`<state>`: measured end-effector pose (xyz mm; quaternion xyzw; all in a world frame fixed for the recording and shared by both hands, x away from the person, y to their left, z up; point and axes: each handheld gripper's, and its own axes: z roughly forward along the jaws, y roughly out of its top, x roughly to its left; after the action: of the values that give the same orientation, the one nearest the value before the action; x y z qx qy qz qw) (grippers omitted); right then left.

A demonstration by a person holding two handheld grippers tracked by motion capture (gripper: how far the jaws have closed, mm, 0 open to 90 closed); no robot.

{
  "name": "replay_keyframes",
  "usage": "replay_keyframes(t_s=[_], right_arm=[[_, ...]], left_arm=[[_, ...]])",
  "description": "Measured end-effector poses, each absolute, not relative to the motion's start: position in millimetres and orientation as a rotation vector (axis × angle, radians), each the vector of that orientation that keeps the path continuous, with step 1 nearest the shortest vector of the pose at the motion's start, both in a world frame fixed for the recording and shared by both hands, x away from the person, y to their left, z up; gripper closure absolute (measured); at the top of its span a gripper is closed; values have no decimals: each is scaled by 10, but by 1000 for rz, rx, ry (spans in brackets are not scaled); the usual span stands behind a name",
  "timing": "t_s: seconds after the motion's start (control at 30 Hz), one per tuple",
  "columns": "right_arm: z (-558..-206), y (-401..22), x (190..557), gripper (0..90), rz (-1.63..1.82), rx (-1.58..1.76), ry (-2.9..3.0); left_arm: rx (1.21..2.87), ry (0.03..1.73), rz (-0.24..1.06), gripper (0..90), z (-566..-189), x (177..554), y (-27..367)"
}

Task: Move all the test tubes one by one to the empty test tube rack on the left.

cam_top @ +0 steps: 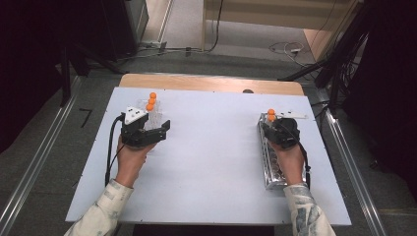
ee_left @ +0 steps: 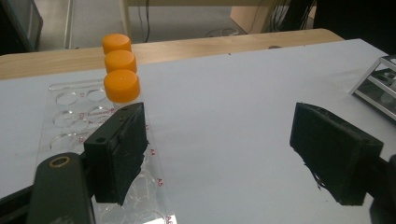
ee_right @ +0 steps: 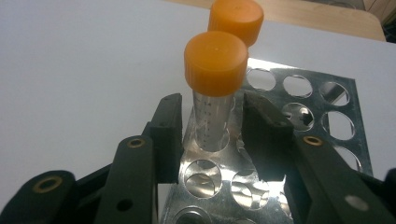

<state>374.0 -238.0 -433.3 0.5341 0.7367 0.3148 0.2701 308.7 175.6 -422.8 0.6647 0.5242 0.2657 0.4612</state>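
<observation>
On the table (cam_top: pixel 211 162), your metal rack (ee_right: pixel 303 100) lies along the right edge. Your right gripper (ee_right: pixel 212 126) brackets the nearer orange-capped tube (ee_right: pixel 215 84), jaws not yet touching it; closing off-centre could tilt it against the hole and jam it. Your left gripper (ee_left: pixel 233 149) hangs open beside the clear rack (ee_left: pixel 74 112), near the table's left edge.

On the counter (cam_top: pixel 211 147), a clear rack (ee_left: pixel 70 112) lies under the left tongs (ee_left: pixel 224 154), with three capped tubes (ee_left: pixel 120 60) standing just beyond them. The metal rack (ee_right: pixel 303 107) sits under the right tongs (ee_right: pixel 212 133); one tube (ee_right: pixel 214 88) stands between them, another (ee_right: pixel 236 18) right behind.
</observation>
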Motion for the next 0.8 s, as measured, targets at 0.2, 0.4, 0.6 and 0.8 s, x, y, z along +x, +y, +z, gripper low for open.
replay_keyframes(t_s=[0.2,0.4,0.6,0.8], right_arm=[[-4336,-2371,3758,687,847,1442,1997],[-4330,-2395,3748,716,862,1457,1976],[-4307,-2425,3728,718,902,1461,1954],[-4271,-2425,3692,720,920,1446,1924]], left_arm=[[1637,1287,652,192,-4229,3080,1750],[1639,1283,651,192,-4229,3077,1743],[1647,1273,648,186,-4226,3071,1735],[1653,1266,645,178,-4224,3064,1719]])
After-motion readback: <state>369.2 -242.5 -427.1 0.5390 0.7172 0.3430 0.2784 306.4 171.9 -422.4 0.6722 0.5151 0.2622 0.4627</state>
